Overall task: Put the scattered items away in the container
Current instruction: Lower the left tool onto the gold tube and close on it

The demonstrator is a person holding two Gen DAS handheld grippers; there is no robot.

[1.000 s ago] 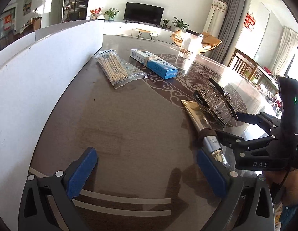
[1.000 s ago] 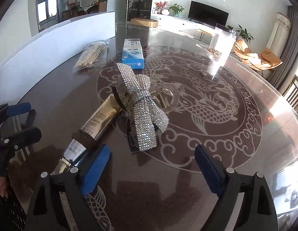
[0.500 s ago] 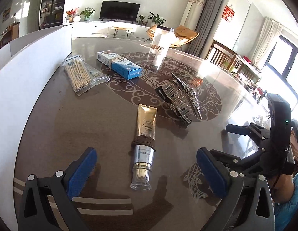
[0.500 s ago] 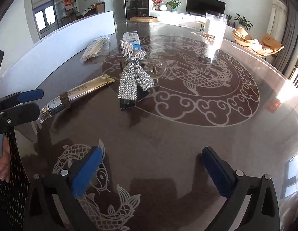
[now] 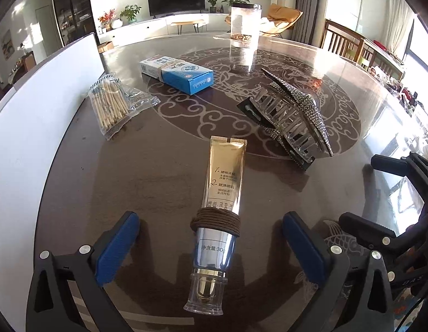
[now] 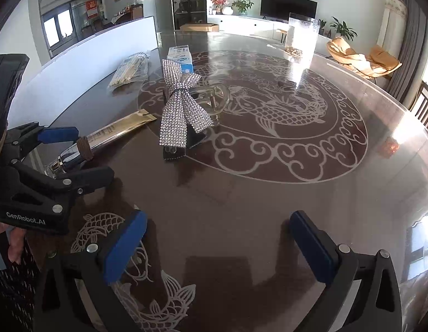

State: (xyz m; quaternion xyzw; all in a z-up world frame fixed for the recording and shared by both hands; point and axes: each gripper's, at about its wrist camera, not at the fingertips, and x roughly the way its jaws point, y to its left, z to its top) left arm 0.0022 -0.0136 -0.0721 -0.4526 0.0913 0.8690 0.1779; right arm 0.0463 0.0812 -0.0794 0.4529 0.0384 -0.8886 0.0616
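Observation:
A gold and silver tube (image 5: 223, 182) with a brown hair tie (image 5: 215, 220) wound round it lies on the dark table, cap towards me. My left gripper (image 5: 211, 238) is open, and the tube's cap end lies between its blue pads without touching them. In the right wrist view the left gripper (image 6: 75, 156) sits at the tube (image 6: 117, 131). A rhinestone bow hair claw (image 5: 294, 119) lies just right of the tube. My right gripper (image 6: 218, 240) stands wide open over bare table, with nothing between its fingers. A clear container (image 6: 301, 36) stands at the far side.
A blue and white box (image 5: 178, 74) and a bag of thin sticks (image 5: 114, 105) lie at the back left. A white board (image 5: 34, 110) walls the table's left edge. Chairs stand beyond the far right rim. A hand (image 6: 15, 246) shows at the lower left.
The left gripper has swung across so that the tube now lies centred between its fingers. The right gripper has drawn back from the hair claw and tube, with its fingers spread a little wider.

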